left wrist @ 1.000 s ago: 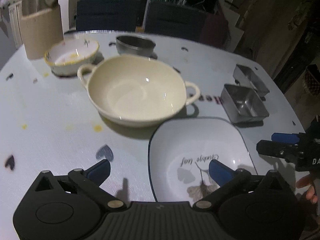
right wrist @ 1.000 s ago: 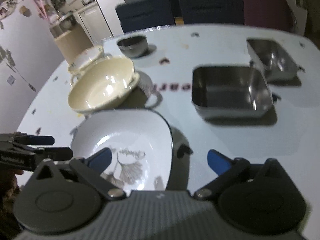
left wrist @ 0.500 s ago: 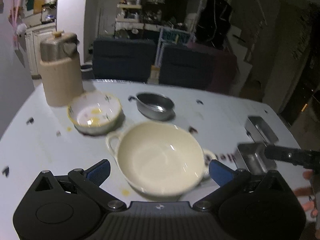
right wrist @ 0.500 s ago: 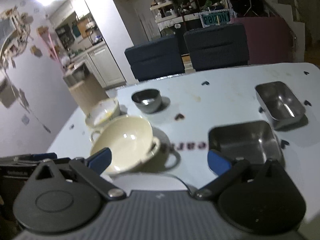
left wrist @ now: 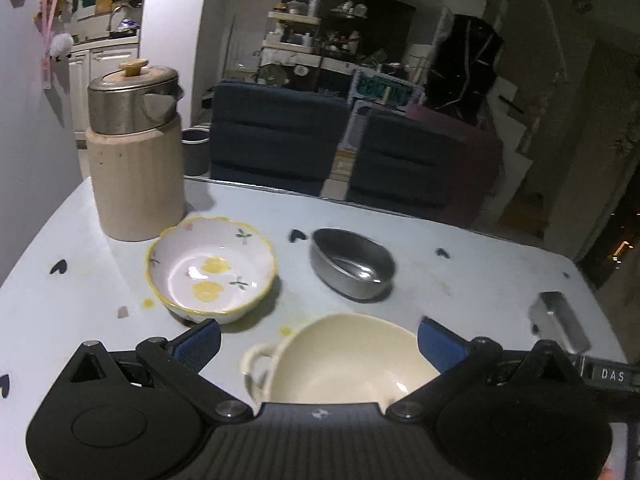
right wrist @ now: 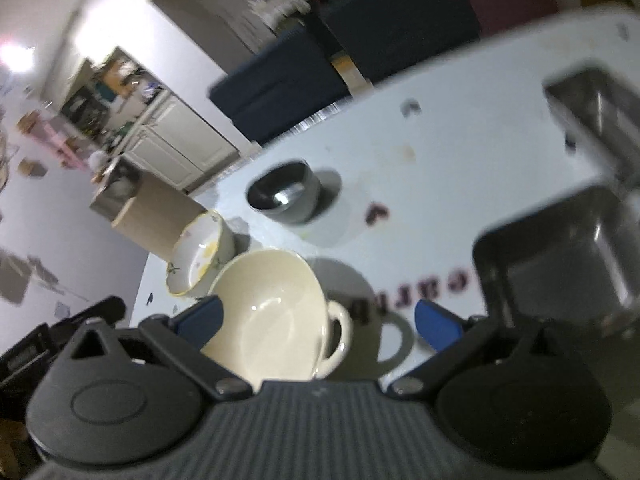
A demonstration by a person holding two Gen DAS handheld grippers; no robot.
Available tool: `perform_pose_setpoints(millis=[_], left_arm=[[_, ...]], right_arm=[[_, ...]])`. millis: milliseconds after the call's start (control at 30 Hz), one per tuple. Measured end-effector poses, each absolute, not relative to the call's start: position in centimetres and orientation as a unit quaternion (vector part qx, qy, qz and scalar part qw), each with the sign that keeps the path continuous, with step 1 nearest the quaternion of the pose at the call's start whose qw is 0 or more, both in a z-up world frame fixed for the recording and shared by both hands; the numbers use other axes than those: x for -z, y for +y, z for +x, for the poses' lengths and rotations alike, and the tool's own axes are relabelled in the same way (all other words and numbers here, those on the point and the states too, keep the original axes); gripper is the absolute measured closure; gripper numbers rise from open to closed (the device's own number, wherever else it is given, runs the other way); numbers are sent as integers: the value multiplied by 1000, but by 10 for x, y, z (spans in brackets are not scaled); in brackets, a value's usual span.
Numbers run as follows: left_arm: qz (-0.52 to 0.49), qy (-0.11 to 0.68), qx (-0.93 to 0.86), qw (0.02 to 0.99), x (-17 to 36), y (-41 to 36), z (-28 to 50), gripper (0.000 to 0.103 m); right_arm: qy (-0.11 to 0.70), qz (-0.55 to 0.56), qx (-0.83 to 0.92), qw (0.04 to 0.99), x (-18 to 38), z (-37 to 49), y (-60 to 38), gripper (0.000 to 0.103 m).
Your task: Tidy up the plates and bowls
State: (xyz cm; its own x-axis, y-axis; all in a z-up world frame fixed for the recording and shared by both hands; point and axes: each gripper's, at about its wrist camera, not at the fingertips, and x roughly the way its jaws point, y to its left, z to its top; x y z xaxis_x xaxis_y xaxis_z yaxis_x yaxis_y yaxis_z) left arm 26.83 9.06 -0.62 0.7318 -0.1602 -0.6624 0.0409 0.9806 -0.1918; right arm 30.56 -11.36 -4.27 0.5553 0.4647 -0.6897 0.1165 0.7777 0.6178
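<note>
A cream two-handled bowl (left wrist: 344, 364) sits on the white table (left wrist: 480, 280) just beyond my open, empty left gripper (left wrist: 318, 344). It also shows in the right wrist view (right wrist: 272, 316), between the fingers of my open, empty right gripper (right wrist: 318, 320). A small flowered bowl with a yellow rim (left wrist: 212, 266) (right wrist: 198, 254) stands to its far left. A round steel bowl (left wrist: 352, 262) (right wrist: 286, 196) stands behind it. The square white plate is out of view.
A beige jug with a steel lid (left wrist: 134, 152) stands at the table's far left. Two rectangular steel trays (right wrist: 560, 264) (right wrist: 600, 116) lie on the right. Dark chairs (left wrist: 276, 136) stand behind the far edge. The right wrist view is blurred.
Both grippers have lifted and tilted upward. The square white plate has dropped out of both views. The cream bowl now sits low in both frames. Nothing on the table moved.
</note>
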Motion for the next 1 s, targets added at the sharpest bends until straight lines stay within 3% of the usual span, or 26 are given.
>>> perform_pose_setpoints(millis=[67, 133, 167, 233, 333, 700, 833, 1000], left_arm=[[-82, 365, 42, 927, 13, 97, 274, 0], [-86, 369, 36, 925, 19, 104, 276, 0], [-89, 372, 34, 923, 22, 108, 277, 0], [-93, 371, 29, 923, 25, 114, 276, 0], [-90, 371, 28, 924, 26, 119, 275, 0], [-96, 378, 37, 920, 39, 122, 276, 0], [-136, 418, 63, 896, 51, 127, 285, 1], [-173, 435, 59, 882, 63, 134, 297, 23]], right_arm=[[479, 339, -103, 803, 55, 313, -116, 16], [496, 352, -103, 787, 65, 318, -118, 42], [503, 354, -103, 782, 71, 320, -118, 48], [516, 354, -102, 773, 78, 321, -116, 69], [528, 352, -108, 765, 84, 321, -110, 88], [504, 302, -83, 805, 76, 347, -100, 93], [494, 284, -83, 817, 76, 359, -97, 93], [489, 291, -94, 816, 78, 360, -101, 92]])
